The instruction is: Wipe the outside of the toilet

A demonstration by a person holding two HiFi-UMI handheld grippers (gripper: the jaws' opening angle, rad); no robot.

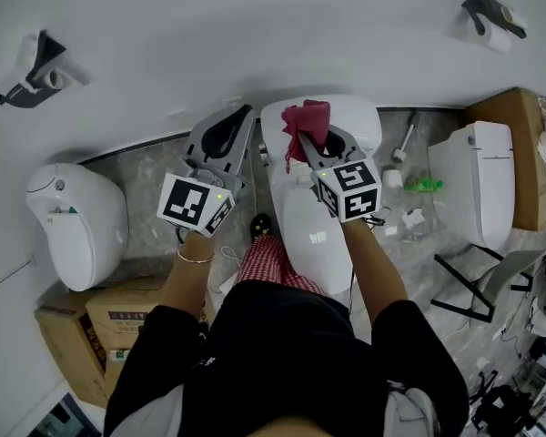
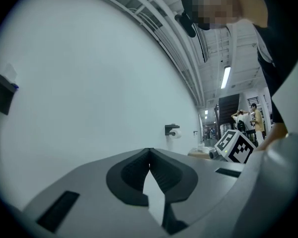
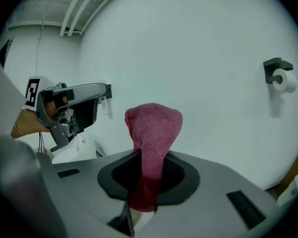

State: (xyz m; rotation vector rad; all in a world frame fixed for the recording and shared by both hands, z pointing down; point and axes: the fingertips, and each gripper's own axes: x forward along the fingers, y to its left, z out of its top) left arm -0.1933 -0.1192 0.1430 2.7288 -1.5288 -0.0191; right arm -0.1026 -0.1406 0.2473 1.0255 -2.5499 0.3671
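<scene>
A white toilet (image 1: 320, 226) stands against the white wall, right in front of the person. My right gripper (image 1: 311, 139) hovers over its tank end, shut on a dark red cloth (image 1: 305, 121) that bunches up past the jaws (image 3: 153, 133). My left gripper (image 1: 226, 130) is held to the left of the toilet, beside the right one, its jaws shut with nothing between them (image 2: 149, 155). Both grippers point at the wall. In the right gripper view the left gripper (image 3: 69, 108) shows at the left.
A second white toilet (image 1: 77, 221) stands at the left and a third (image 1: 478, 180) at the right. Cardboard boxes (image 1: 86, 335) sit lower left. Paper-roll holders (image 1: 496, 16) hang on the wall. A toilet brush (image 1: 402, 144) and small items (image 1: 409, 198) lie on the floor at right.
</scene>
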